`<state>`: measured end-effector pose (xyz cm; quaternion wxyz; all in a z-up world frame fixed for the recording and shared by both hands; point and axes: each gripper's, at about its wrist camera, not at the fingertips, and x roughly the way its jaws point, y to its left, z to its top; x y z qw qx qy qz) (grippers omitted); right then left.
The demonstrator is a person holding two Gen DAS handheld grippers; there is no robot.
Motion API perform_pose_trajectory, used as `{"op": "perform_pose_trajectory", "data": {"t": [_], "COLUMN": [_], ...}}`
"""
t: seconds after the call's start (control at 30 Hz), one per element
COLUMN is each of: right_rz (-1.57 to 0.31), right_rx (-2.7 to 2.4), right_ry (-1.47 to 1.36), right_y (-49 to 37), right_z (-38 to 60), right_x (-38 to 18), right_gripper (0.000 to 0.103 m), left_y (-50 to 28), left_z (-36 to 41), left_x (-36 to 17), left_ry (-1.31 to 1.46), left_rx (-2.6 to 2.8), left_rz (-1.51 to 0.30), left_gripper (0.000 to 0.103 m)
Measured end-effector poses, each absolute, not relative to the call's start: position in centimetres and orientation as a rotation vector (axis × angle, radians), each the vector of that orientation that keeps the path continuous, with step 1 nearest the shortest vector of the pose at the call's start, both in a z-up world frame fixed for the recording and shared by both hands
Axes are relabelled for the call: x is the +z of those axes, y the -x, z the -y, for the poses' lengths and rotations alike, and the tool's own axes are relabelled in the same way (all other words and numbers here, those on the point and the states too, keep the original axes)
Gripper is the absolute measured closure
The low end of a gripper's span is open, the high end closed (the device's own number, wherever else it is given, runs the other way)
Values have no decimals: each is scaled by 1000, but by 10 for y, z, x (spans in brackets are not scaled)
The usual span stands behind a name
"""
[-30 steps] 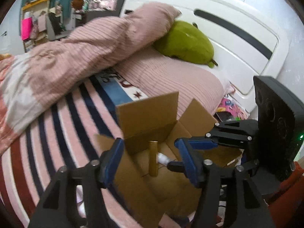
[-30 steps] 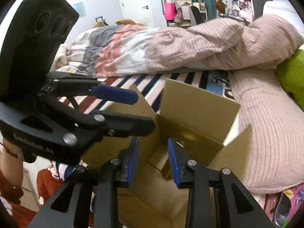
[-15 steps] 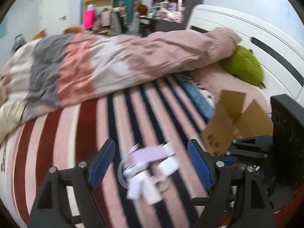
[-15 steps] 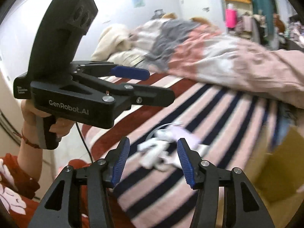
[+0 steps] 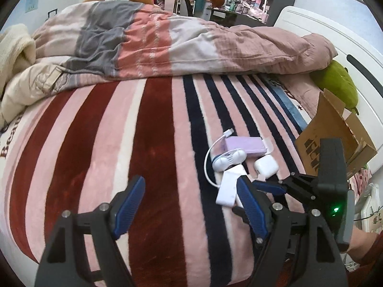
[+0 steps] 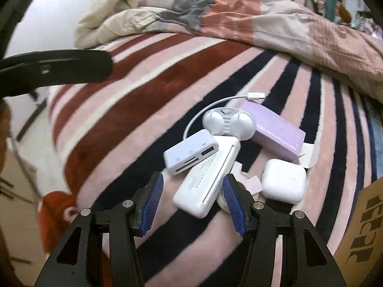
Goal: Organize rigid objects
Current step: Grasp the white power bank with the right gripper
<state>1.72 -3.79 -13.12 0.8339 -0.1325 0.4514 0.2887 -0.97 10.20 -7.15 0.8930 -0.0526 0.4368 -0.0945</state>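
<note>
Both claws parted and empty: right gripper straddling the flat white case, left gripper over bare blanket. Risk of nipping the card reader lying on top, dragging its cable.

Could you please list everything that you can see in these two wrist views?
Striped plush blanket: one, pink, dark red and navy, covering the bed.
Rumpled quilt: one, pink, grey and salmon, along the far side.
Lilac cardboard box: one, lying in the pile.
White card-reader adapter with cable: one, leaning on the flat case.
Flat white rectangular case: one, nearest the right gripper.
White earbud case: one, right of the flat case.
White two-lobed plastic piece: one, beside the lilac box.
Brown cardboard carton: one, open, right of the pile.
Green plush toy: one, by the headboard.
Left gripper: open, empty.
Right gripper: open, empty, over the flat case.
</note>
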Motion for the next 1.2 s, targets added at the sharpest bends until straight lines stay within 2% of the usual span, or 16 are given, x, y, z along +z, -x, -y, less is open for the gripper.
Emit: {"op": "perform_pose_trajectory", "data": {"t": [0.07, 0.13, 0.23, 0.53, 0.67, 0.73, 0.83, 0.87, 0.9, 0.93, 1.2], "right_rz": [-937, -930, -940, -1073, -1063, -1058, -1036, -1032, -1030, -1026, -911], "right_rx": [564, 528, 527, 547, 473, 480, 471, 465, 453, 438, 526], "right_ry": [316, 358, 361, 172, 181, 165, 179, 195, 205, 217, 254], "right_y": [-17, -16, -13, -20, -21, -22, -24, -24, -25, -25, -9], "right_z": [32, 30, 37, 101, 113, 113, 107, 104, 103, 102, 97], "right_x": [-136, -138, -134, -122, -127, -129, -132, -134, -136, -137, -101], "right_gripper": [55, 66, 70, 71, 68, 53, 52, 53, 69, 71, 71], "left_y": [11, 13, 15, 20, 20, 20, 19, 19, 20, 21, 16], "left_z": [-105, -107, -107, -92, -87, -86, -85, -84, -83, -81, -57], "left_x": [-75, -76, -76, -64, -63, -63, -64, -64, -64, -63, -39], "left_ry": [117, 117, 127, 111, 98, 95, 94, 91, 88, 82, 84], "left_rx": [-200, -203, -210, -232, -228, -225, -218, -217, -217, -220, -340], "left_rz": [-907, -905, -900, -882, -887, -891, -898, -901, -902, -903, -867], "left_gripper": [27, 27, 27, 27, 27, 27, 27, 27, 27, 27, 27]}}
